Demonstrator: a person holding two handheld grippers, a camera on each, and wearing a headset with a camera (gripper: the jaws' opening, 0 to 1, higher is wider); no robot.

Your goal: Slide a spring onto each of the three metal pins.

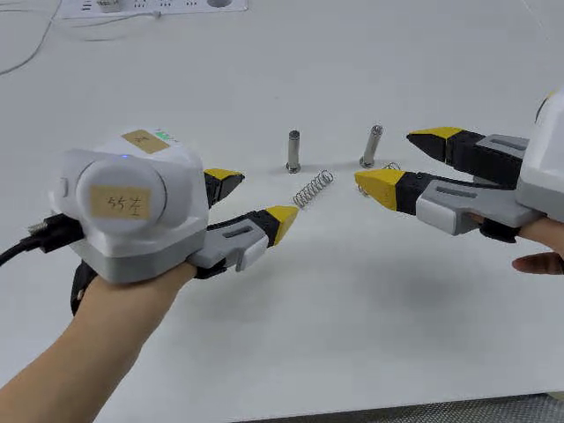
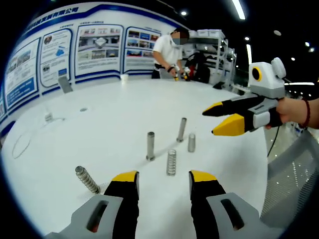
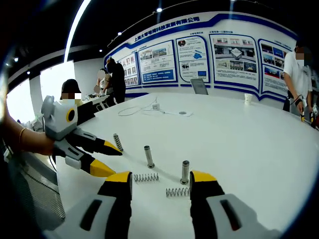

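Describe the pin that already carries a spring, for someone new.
On the white table stands a row of three pins. Take the end pin, beside the left gripper. A spring coils round it; the other two pins are bare.

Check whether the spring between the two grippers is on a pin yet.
Not on one: the spring lies flat on the table, apart from the nearest upright pin.
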